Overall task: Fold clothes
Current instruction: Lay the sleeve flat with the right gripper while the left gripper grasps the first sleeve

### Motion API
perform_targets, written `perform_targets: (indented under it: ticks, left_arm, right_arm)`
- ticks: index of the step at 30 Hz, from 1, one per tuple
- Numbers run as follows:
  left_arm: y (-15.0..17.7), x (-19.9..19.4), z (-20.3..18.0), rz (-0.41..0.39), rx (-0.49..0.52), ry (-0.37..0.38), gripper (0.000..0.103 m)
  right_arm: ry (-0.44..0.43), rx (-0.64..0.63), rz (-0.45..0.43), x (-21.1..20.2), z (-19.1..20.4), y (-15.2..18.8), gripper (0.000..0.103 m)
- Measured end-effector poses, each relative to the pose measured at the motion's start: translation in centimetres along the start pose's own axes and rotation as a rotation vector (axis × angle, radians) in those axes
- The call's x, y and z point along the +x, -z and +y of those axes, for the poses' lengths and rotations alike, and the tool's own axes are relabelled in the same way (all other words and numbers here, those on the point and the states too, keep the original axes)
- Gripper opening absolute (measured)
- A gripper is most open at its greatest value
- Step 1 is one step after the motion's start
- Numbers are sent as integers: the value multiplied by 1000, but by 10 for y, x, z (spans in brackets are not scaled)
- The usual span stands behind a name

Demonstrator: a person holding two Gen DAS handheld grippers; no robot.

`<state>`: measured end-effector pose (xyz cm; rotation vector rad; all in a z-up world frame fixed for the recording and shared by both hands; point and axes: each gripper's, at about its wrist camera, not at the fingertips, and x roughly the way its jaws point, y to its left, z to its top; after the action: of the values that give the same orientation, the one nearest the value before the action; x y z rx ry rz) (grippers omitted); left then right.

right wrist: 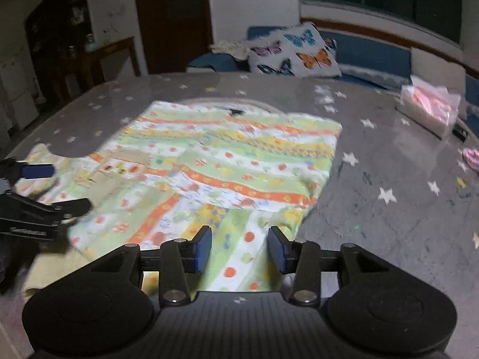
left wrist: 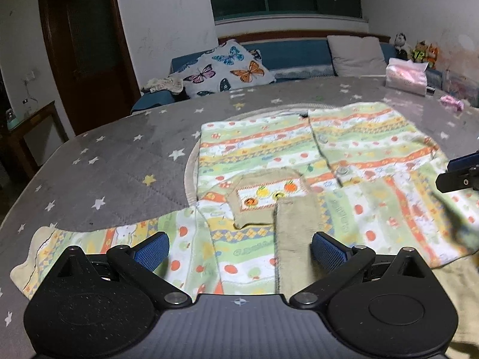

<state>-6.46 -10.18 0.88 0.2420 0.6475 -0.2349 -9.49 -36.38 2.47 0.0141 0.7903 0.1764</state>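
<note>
One garment [left wrist: 299, 161], two parted claws [left wrist: 239, 251]

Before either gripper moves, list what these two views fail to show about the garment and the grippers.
- Garment near hem: hidden in the left wrist view behind the left gripper body.
- Its right side: smeared by motion blur near that view's right edge.
- Right gripper: only a sliver shows in the left wrist view, cut off by the frame edge.
- Garment print: too blurred in the right wrist view to read.
- Pink item on the table: cut off by the frame edge.
</note>
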Motion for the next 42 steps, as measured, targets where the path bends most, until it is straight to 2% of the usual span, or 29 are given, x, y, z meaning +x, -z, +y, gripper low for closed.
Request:
perform_targets:
  ticks: [2,5,12,19,22,25,29,33,37,39,41,42]
  left_arm:
    - [1,-1,4,3,-7,-5,103]
    - [1,-4,13,7,-32,-9,103]
    - [4,-21,56,-16,-137,-90,103]
    - [23,-36,120,-13,-299,-239,103]
    - [32,-41,146,-10,-363,-298,102]
    - [39,-42,168,-2,-412,-345,100]
    - [46,-36,191,18,-483,-368,90]
    - [52,-29,206,47,-546,-351,80]
    - [52,-27,209,49,-544,-355,69]
    - [51,-25,209,43,-537,-350,59]
    - [50,-24,210,36,-530,-345,42]
    - [49,-23,210,32,-527,-342,37]
  right_arm:
    - [5,-13,-1,1,2,1,43]
    - [13,-50,-9,-2,12,-1,49]
    - [-78,-129,-36,-2,53,-10,54]
    - [-145,-235,-26,11,99,-7,59]
    - [-133,-286,-27,15,109,0,60]
    - [-135,-281,-34,11,108,-2,61]
    - [-131,-275,-40,7,104,-1,62]
    - [-131,-267,-49,2,101,0,62]
    - [-130,-258,-63,-5,98,0,62]
    - [-130,-250,-70,-9,96,0,62]
    - [-128,-242,-76,-11,95,1,62]
    - [-127,-239,-79,-13,94,1,62]
